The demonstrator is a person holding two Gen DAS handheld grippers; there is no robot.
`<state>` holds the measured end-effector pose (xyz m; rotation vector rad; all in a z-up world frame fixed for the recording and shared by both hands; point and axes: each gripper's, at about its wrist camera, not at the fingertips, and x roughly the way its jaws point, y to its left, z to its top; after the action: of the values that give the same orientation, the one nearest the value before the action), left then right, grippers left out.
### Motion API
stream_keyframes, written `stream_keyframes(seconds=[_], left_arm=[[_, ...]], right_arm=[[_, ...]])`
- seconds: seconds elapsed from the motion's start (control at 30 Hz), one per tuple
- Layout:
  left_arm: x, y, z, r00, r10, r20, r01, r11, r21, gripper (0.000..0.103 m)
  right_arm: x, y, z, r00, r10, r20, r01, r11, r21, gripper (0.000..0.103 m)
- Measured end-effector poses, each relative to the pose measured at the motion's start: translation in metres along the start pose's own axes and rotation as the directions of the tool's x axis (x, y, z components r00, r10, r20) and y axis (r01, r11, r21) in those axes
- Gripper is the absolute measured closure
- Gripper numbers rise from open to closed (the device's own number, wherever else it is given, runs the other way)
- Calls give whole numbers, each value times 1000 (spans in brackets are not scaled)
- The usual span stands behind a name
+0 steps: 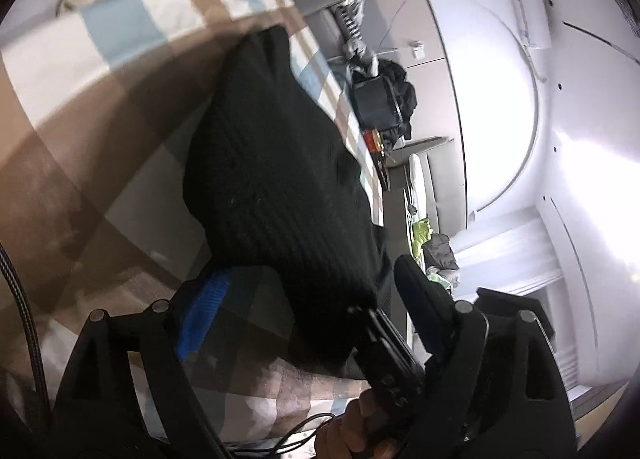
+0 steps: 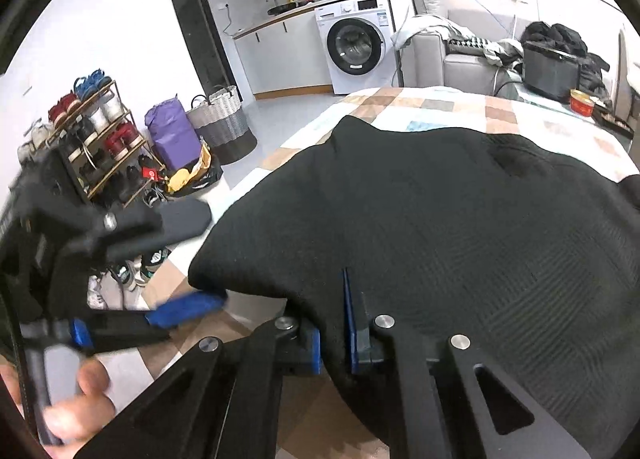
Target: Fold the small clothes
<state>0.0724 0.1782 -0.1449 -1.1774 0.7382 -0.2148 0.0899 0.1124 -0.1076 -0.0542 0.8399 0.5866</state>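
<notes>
Black ribbed garment (image 2: 440,219): on checked bed cover (image 2: 432,107), near its edge. Right tongs (image 2: 334,343): pinching garment hem. Left tongs (image 2: 188,259): spread, empty, beside garment.

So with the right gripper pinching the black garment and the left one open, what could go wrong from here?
1. The right gripper is shut on only the near edge of the black garment, so a pull may bunch it instead of folding it cleanly.
2. The left gripper, jaws open, holds nothing, so that side may sag.
3. The garment reaches the edge of the checked cover and may slide off.
</notes>
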Motion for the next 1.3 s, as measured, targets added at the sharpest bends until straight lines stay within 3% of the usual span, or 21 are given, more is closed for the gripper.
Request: stream_keyframes(seconds=[0.23,0.33,0.4,0.43,0.53,0.63,0.7,0.87,1.0,1.1,1.17,1.2,1.27,1.3], left_arm=[[23,26,17,999,0,44,5,993,-121,22],[30,29,27,998,17,68,-8,991,-132,42],[32,27,30,994,46,96,-34,992,-124,76],[33,24,32,993,62,102,-51,993,-106,85],[34,1,35,986,109,126,-109,994,-6,90],[34,-34,36,980,130,151,-149,981,124,91],[36,-63,34,977,136,165,-170,961,218,92],[72,-151,6,981,134,142,-186,864,469,92],[131,-221,-48,990,135,28,-121,749,651,91],[177,-250,-99,985,145,-91,-32,676,736,91],[204,-260,-135,970,151,-190,48,648,760,89],[220,-262,-154,949,193,-248,75,628,775,88],[240,-254,-181,907,252,-339,120,616,779,81],[242,-251,-189,895,255,-365,142,614,776,74]], right_arm=[[-1,5,-7,999,36,-18,-36,999,-9,94],[0,6,-13,999,43,-27,-43,999,-14,94],[0,6,-17,998,50,-34,-51,999,-18,94],[0,5,-18,998,55,-38,-56,998,-20,94],[1,2,-23,991,96,-98,-98,995,-18,92],[-11,-14,-26,976,172,-132,-169,985,38,81],[-31,-30,-29,984,142,-110,-137,989,50,67],[-93,-84,-37,1000,-11,-8,12,995,102,59],[-142,-144,-51,987,-155,46,140,962,234,57],[-174,-187,-69,967,-247,67,211,916,341,57],[-192,-211,-81,952,-298,68,246,881,403,57],[-200,-223,-86,943,-326,65,268,860,434,57],[-212,-239,-96,929,-366,59,296,828,477,57],[-218,-247,-102,924,-378,57,303,815,494,57]])
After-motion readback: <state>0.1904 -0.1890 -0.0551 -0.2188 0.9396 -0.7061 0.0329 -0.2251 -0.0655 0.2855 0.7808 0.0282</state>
